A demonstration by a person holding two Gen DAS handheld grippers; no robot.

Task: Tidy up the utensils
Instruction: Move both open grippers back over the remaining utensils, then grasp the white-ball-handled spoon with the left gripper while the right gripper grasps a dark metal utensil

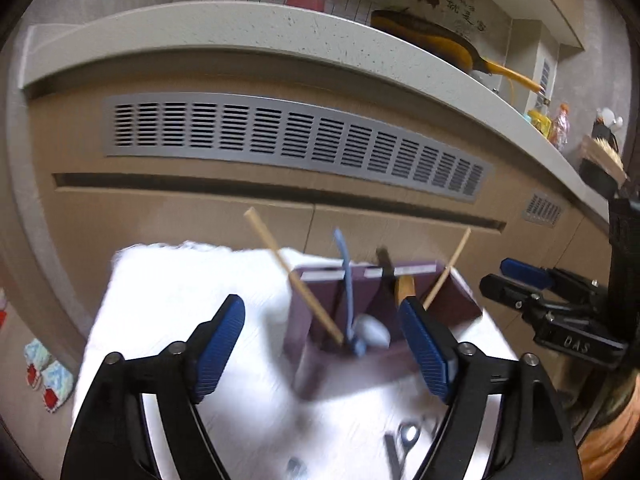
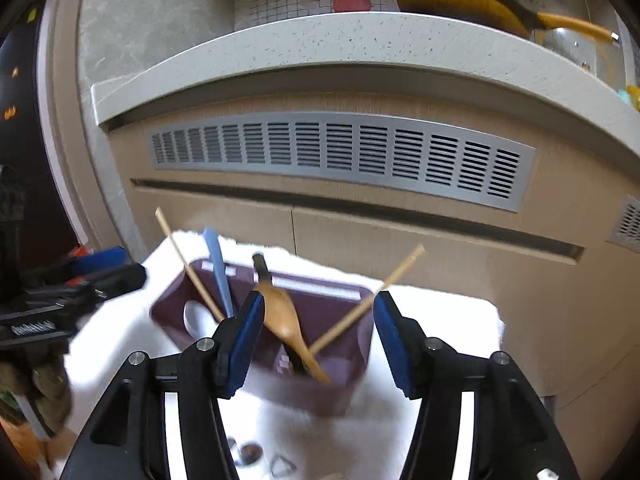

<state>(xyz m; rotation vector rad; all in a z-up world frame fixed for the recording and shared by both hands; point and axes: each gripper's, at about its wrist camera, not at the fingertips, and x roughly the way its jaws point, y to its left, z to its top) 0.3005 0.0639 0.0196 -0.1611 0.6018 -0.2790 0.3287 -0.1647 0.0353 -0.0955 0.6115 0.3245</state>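
Observation:
A purple utensil holder (image 1: 320,312) (image 2: 340,332) stands on a white cloth (image 1: 180,292) (image 2: 440,320). It holds two wooden chopsticks (image 1: 296,276) (image 2: 360,312), a blue-handled white spoon (image 1: 348,292) (image 2: 218,276), a wooden spoon (image 2: 284,320) and a dark-handled utensil (image 1: 384,264). My left gripper (image 1: 322,352) is open and empty just before the holder. My right gripper (image 2: 318,344) is open and empty over the holder's near side; it also shows in the left wrist view (image 1: 520,280).
Metal utensils (image 1: 408,436) (image 2: 250,452) lie blurred on the cloth near me. Behind stands a cabinet with a vent grille (image 1: 296,140) (image 2: 340,152) under a stone counter (image 1: 240,36) that carries a yellow pan (image 1: 440,40).

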